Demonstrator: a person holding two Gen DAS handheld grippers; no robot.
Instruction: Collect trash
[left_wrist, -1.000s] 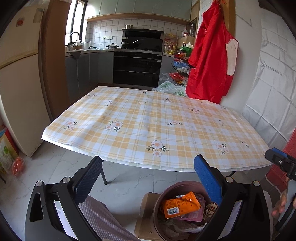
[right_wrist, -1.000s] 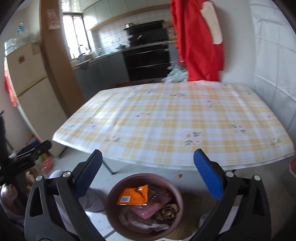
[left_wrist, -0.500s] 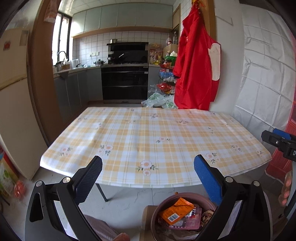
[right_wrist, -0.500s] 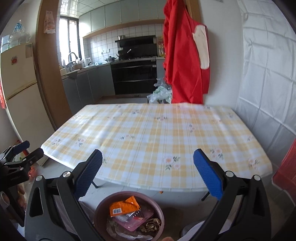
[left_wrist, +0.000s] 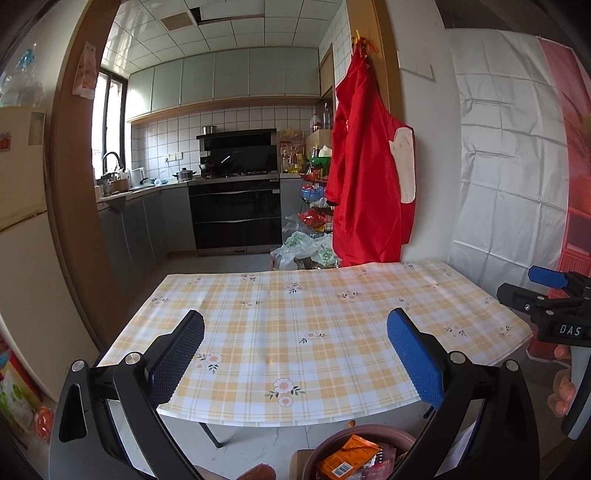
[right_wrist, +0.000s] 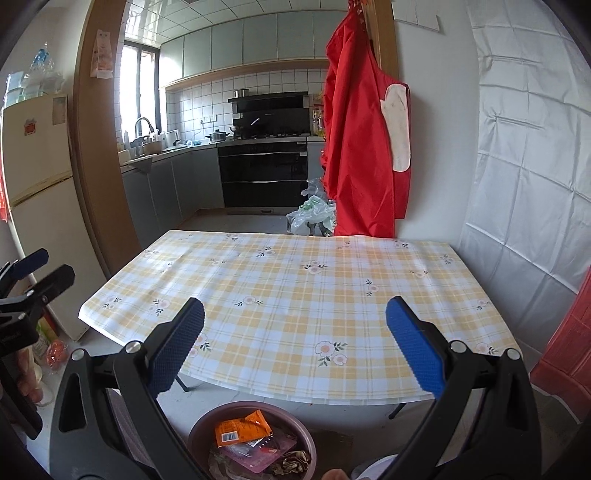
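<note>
Spread wide and holding nothing: the left gripper (left_wrist: 295, 354), with 2 blue-padded fingers (left_wrist: 413, 356) raised over the near part of the tabletop (left_wrist: 295, 306). Same for the right gripper (right_wrist: 295, 349), fingers (right_wrist: 413, 350) far apart and bare, above the checked, flower-printed cloth. Below and in front of both, on the floor near the table's front edge, a brownish trash bin (right_wrist: 207, 430) with an orange wrapper (right_wrist: 242, 430) on top of a pink packet (right_wrist: 266, 452) and crumpled brown scraps; bin's base cut off by the frame in the right view, only its far rim and part of the wrapper visible in the left view. Print on the wrapper too small to read. At the right edge of the left view, the other gripper seen side-on, partly cropped, a fingertip or 2 of the person's hand (left_wrist: 563, 397) just showing. Beyond the tabletop, a red apron (left_wrist: 369, 184) hanging by the doorway, plastic bags (left_wrist: 306, 251) on the floor under it, contents hard to make out, then a dark oven (left_wrist: 236, 218) in the kitchen.
</note>
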